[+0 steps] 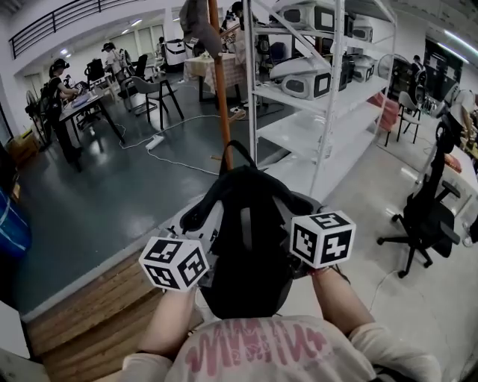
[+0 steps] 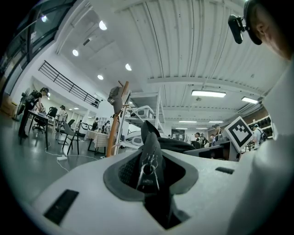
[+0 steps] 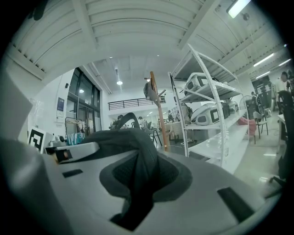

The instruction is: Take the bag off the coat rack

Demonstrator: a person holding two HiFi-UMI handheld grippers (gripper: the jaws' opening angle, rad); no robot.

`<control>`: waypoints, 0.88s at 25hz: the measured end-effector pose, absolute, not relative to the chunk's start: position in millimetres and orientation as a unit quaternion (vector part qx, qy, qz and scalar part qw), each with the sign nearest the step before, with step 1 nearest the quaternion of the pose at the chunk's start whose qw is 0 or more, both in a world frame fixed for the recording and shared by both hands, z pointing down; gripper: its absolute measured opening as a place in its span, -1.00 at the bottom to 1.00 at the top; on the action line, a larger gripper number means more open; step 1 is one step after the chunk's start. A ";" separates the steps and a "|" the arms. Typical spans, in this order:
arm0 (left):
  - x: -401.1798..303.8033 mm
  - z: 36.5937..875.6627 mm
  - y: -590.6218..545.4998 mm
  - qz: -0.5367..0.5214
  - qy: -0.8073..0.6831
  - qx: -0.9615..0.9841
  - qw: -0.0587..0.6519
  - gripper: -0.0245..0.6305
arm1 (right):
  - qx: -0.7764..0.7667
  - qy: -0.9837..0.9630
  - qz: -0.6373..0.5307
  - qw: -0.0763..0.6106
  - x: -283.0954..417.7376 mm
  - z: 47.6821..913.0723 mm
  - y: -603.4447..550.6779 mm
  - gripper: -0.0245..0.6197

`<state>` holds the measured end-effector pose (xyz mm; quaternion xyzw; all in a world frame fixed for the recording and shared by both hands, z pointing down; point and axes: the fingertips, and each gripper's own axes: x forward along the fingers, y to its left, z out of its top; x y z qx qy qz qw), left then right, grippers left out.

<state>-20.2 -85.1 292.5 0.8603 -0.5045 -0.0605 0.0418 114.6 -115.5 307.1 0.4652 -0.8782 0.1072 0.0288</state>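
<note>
Holding bag [image 1: 246,231] near person, well apart from rack [image 1: 222,97]. Left claw [image 2: 148,172] clamped on bag fabric; right claw [image 3: 138,176] likewise. Bag hangs from both claws. Removal looks done; nothing obvious left.

A black bag [image 1: 246,246] sits close to the person's chest, between the left gripper [image 1: 200,237] and the right gripper [image 1: 302,240]. Each gripper carries a marker cube and reaches into the bag's side, so the fingers are hidden by the fabric. The bag's top loop stands up in front of the coat rack [image 1: 221,82], a wooden pole with a grey garment [image 1: 196,21] at its top. White shelves [image 1: 328,104] stand just right of the pole. A black office chair [image 1: 422,216] is farther right, and a power strip [image 1: 155,142] lies on the dark floor.
</note>
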 end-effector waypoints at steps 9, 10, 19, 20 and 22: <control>-16.6 333.5 -85.2 -0.040 -0.512 0.855 0.071 -0.66 | 0.469 -0.871 0.138 0.053 117.0 349.6 -114.5 -0.70; -15.7 337.3 -86.1 -0.038 -0.512 0.855 0.073 -0.66 | 0.470 -0.870 0.140 0.056 117.6 353.8 -115.2 -0.70; -9.0 355.7 -97.9 -0.030 -0.512 0.854 0.089 -0.66 | 0.476 -0.864 0.145 0.077 123.3 373.2 -125.2 -0.71; -8.6 357.3 -98.9 -0.029 -0.512 0.854 0.090 -0.66 | 0.476 -0.864 0.145 0.079 123.4 374.8 -126.1 -0.71; -8.4 359.7 -101.1 -0.029 -0.512 0.854 0.092 -0.66 | 0.476 -0.864 0.144 0.082 123.4 376.8 -127.9 -0.71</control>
